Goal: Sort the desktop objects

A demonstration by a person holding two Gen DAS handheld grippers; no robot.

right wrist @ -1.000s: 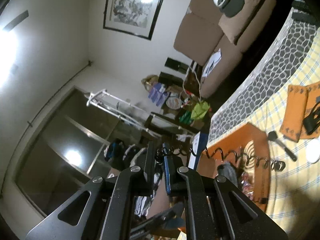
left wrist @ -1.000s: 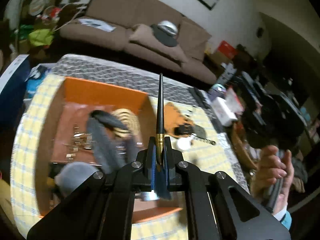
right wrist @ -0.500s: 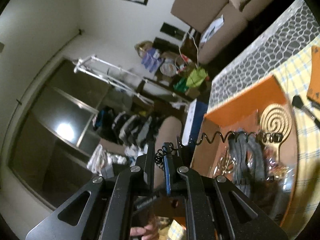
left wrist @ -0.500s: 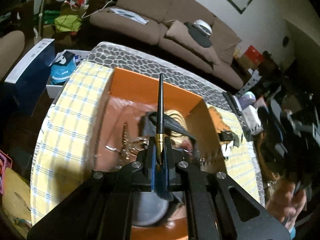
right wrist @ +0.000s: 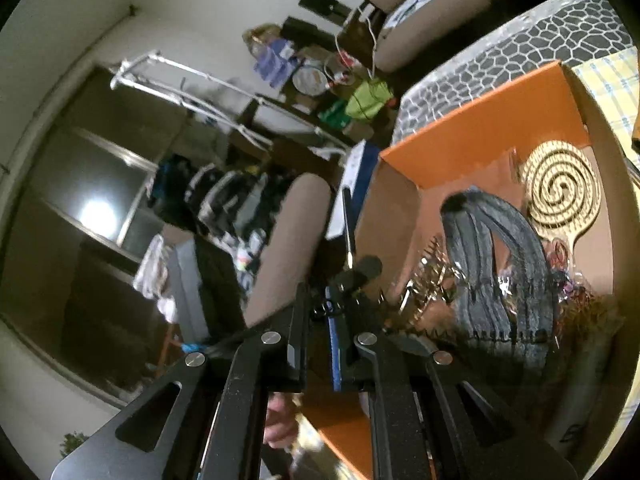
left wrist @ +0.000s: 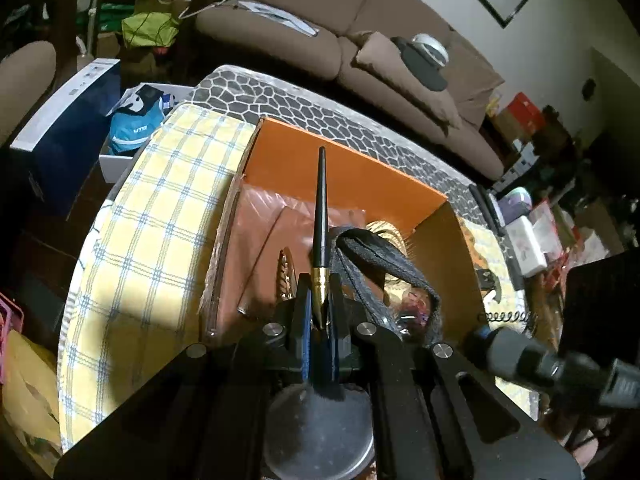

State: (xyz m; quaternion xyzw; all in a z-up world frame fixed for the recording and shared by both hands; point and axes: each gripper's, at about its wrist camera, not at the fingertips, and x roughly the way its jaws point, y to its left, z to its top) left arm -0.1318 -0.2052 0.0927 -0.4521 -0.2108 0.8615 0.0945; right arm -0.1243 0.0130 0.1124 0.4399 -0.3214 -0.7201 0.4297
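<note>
My left gripper (left wrist: 320, 312) is shut on a black makeup brush (left wrist: 320, 216) with a gold ferrule; its thin handle points forward over the open orange box (left wrist: 344, 168). The box holds a black strap (left wrist: 384, 256), a spiral wooden piece (right wrist: 560, 188) and shiny trinkets (right wrist: 432, 292). My right gripper (right wrist: 324, 308) is shut on a black coiled cord (right wrist: 326, 308), low over the box's near corner (right wrist: 400, 208). The cord's coil also shows in the left wrist view (left wrist: 504, 315).
The box stands on a yellow checked cloth (left wrist: 152, 240) over a grey patterned table cover (left wrist: 320, 108). A brown sofa (left wrist: 360, 40) lies behind. A blue-and-white carton (left wrist: 64, 120) stands left of the table. Clutter fills the right side (left wrist: 532, 232).
My left gripper has moved left and forward with the brush, over the box. My right gripper has dropped closer to the box with the cord, whose coil now hangs out of its view.
</note>
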